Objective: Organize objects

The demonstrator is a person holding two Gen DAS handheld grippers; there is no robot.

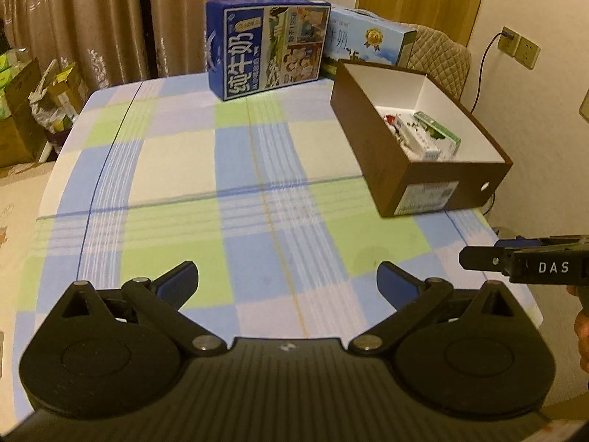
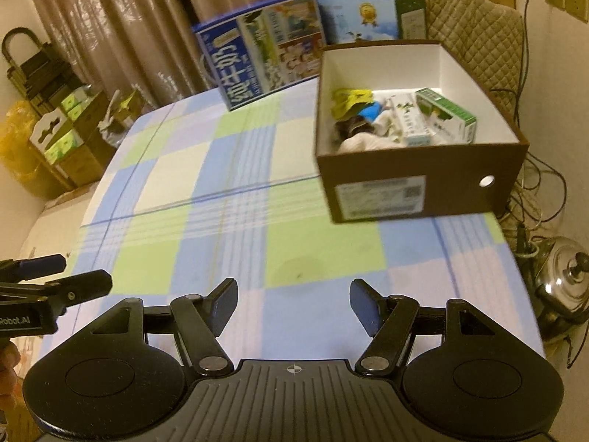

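Observation:
A brown cardboard box (image 1: 386, 154) (image 2: 427, 169) with a white inside stands on the right part of the checked tablecloth (image 1: 235, 169) (image 2: 206, 191). Inside it lie a green-and-white carton (image 1: 438, 134) (image 2: 447, 114), a white carton (image 2: 408, 123), yellow and blue items (image 2: 349, 99) and something dark. My left gripper (image 1: 287, 280) hovers open over the near table edge, nothing between its fingers. My right gripper (image 2: 292, 300) is open too, and it holds nothing, short of the box. Each gripper shows at the edge of the other's view: the right gripper (image 1: 475, 258) and the left gripper (image 2: 70, 276).
A dark blue milk carton case (image 1: 267, 46) (image 2: 257, 48) and a light blue case (image 1: 368, 37) (image 2: 360, 18) stand at the table's far edge. A quilted chair back (image 2: 475, 25) is behind the box. Cardboard boxes (image 1: 18, 110) sit on the left, cables and a steel pot (image 2: 563, 287) on the right.

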